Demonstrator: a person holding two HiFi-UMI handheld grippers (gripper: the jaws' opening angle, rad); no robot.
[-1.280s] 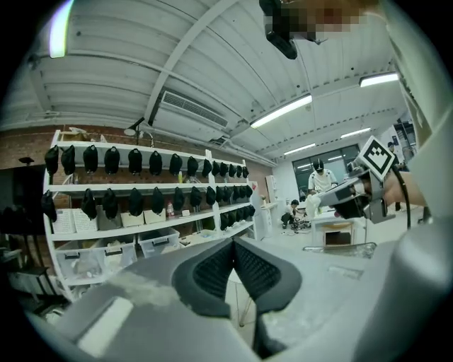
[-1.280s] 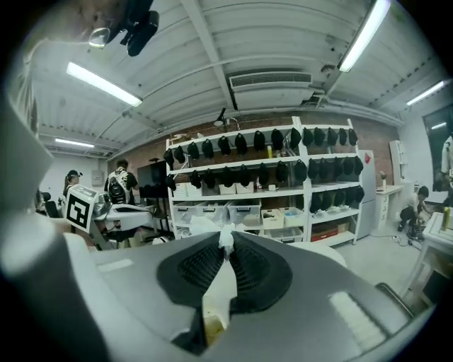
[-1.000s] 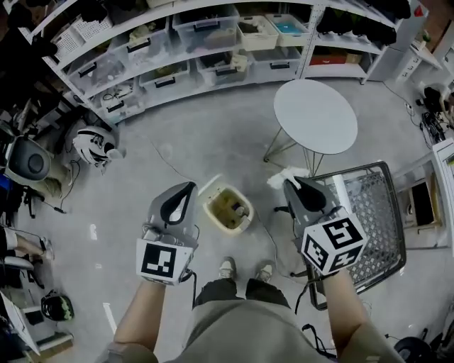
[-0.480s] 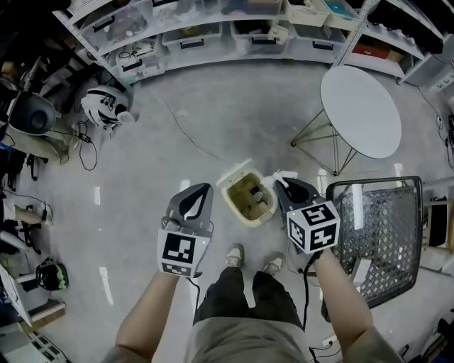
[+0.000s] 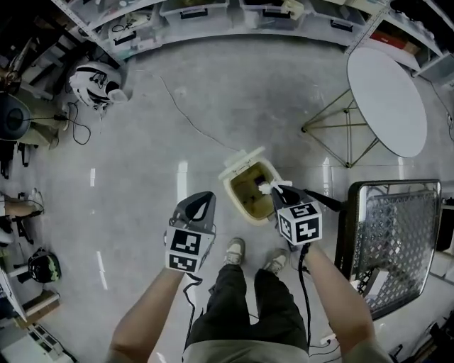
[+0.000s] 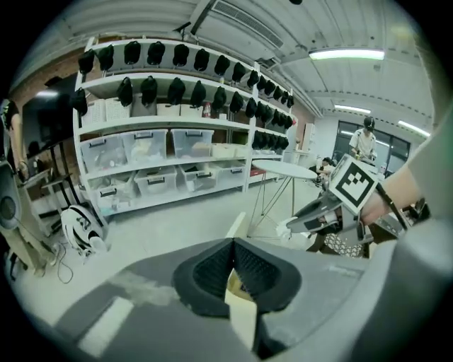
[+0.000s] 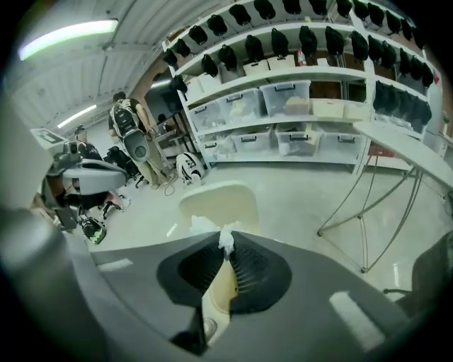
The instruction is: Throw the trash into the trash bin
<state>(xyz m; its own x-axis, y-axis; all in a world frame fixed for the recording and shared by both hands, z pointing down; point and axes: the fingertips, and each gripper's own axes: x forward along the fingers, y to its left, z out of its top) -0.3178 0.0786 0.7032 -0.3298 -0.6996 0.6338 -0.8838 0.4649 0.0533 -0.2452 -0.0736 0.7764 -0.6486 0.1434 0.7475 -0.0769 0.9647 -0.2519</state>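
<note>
A beige trash bin point(image 5: 235, 190) stands on the floor with its lid point(image 5: 241, 162) flipped up, some rubbish inside. My right gripper point(image 5: 274, 191) hangs over the bin's right rim, shut on a crumpled white tissue point(image 5: 264, 188) that sticks out past its tips. The right gripper view shows the tissue point(image 7: 225, 237) pinched between the pads, the lid point(image 7: 219, 203) just beyond. My left gripper point(image 5: 203, 201) is to the left of the bin, a little apart from it, its jaws point(image 6: 232, 244) shut with nothing in them. The left gripper view also catches the right gripper point(image 6: 313, 216).
A round white table point(image 5: 386, 99) stands at the back right and a metal mesh cart point(image 5: 394, 241) close on the right. Shelves with plastic boxes point(image 5: 213, 10) line the back. A helmet point(image 5: 92, 81) and a cable point(image 5: 177, 106) lie on the floor. The person's shoes point(image 5: 234, 249) are below the bin.
Both grippers have come down toward the floor. The right one, still gripping the tissue, has moved from the cart's side to over the bin; the left has sunk beside it.
</note>
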